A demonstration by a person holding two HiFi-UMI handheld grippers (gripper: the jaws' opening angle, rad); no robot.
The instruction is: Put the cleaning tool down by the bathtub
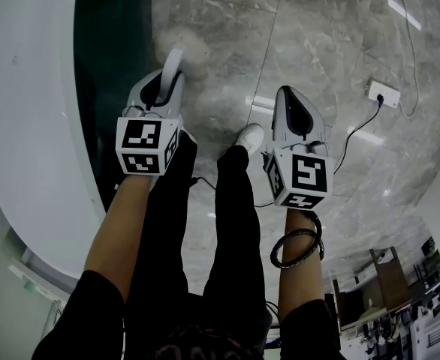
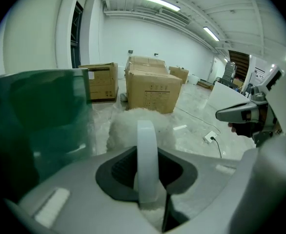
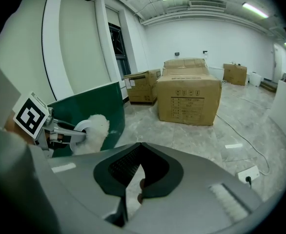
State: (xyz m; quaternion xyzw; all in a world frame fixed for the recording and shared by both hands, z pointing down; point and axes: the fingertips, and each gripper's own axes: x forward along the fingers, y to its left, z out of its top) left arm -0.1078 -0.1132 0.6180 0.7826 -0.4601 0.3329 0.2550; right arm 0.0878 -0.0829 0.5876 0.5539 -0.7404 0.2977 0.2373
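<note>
The cleaning tool is a fluffy white pad (image 1: 195,50) on a white band handle (image 1: 173,67). My left gripper (image 1: 165,88) is shut on that handle and holds the tool in the air beside the bathtub's dark green side (image 1: 107,58), below its white rim (image 1: 25,103). In the left gripper view the band (image 2: 147,155) stands upright between the jaws, with the fluff (image 2: 128,126) beyond it. My right gripper (image 1: 291,109) hangs shut and empty over the floor. From the right gripper view, its jaws (image 3: 135,189) are together and the tool (image 3: 96,126) shows at the left.
Grey marble floor (image 1: 317,43) lies below. A wall socket with a cable (image 1: 383,94) sits at the right. The person's legs and a white shoe (image 1: 248,137) stand between the grippers. Cardboard boxes (image 3: 189,99) are stacked further off.
</note>
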